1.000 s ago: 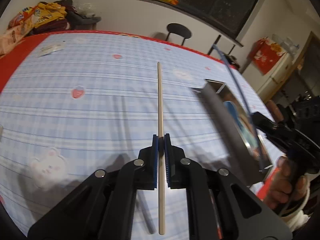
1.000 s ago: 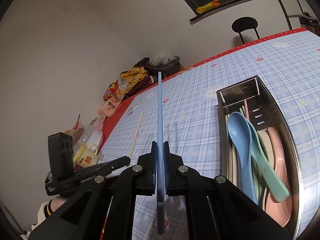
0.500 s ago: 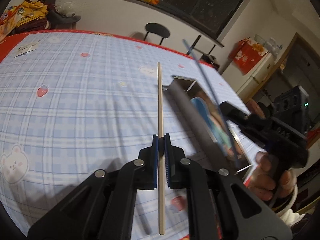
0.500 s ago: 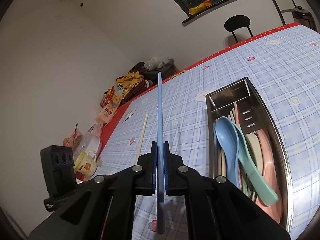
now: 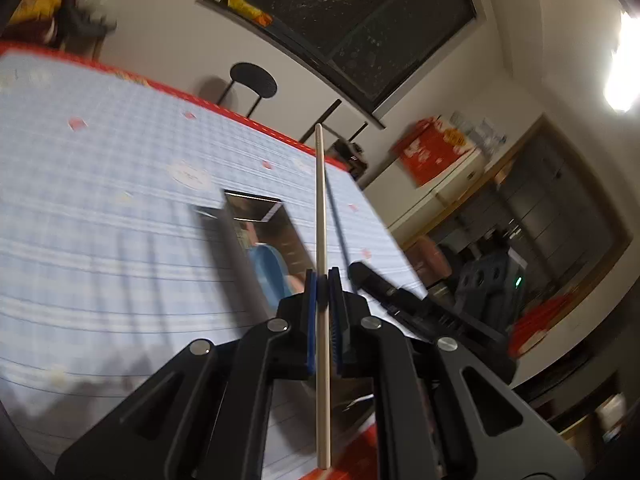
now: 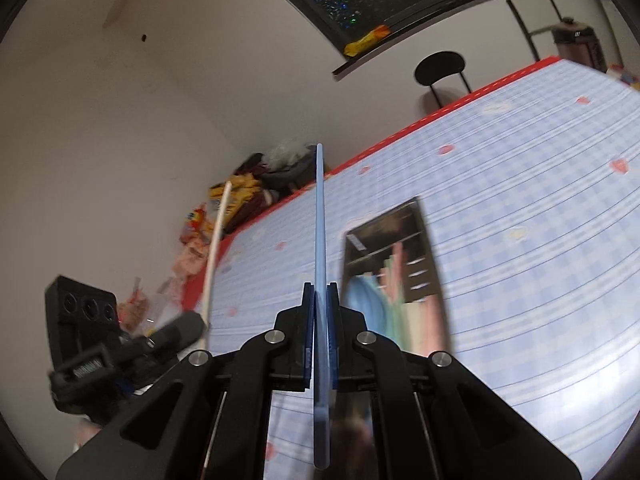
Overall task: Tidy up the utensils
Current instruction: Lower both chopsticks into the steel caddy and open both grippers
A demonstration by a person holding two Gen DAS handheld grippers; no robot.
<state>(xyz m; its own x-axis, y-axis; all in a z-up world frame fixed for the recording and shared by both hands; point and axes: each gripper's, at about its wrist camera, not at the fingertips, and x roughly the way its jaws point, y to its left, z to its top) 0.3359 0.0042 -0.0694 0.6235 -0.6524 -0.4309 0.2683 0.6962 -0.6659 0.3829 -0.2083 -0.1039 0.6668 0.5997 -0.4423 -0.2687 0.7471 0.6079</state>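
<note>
My left gripper (image 5: 322,276) is shut on a cream chopstick (image 5: 321,208) that points forward over the table. My right gripper (image 6: 320,290) is shut on a blue chopstick (image 6: 319,216). A steel utensil tray (image 5: 236,240) (image 6: 434,264) lies on the blue checked tablecloth, just left of the cream chopstick and just right of the blue one. It holds blue, green and pink spoons (image 6: 366,304), all blurred. In the left wrist view the right gripper's body (image 5: 404,300) and its blue chopstick (image 5: 338,224) show close on the right. In the right wrist view the left gripper's body (image 6: 120,344) and the cream chopstick (image 6: 214,248) show at the left.
The tablecloth (image 6: 540,240) has a red border. A black chair (image 5: 254,82) stands past the far edge below a dark window. Snack bags and clothes (image 6: 248,192) pile at one corner. A red box (image 5: 432,152) sits on a cabinet at the right.
Both grippers have swung toward each other and the tray, each keeping its chopstick. The left view has turned right and tipped up; the tray now lies just beside both chopsticks.
</note>
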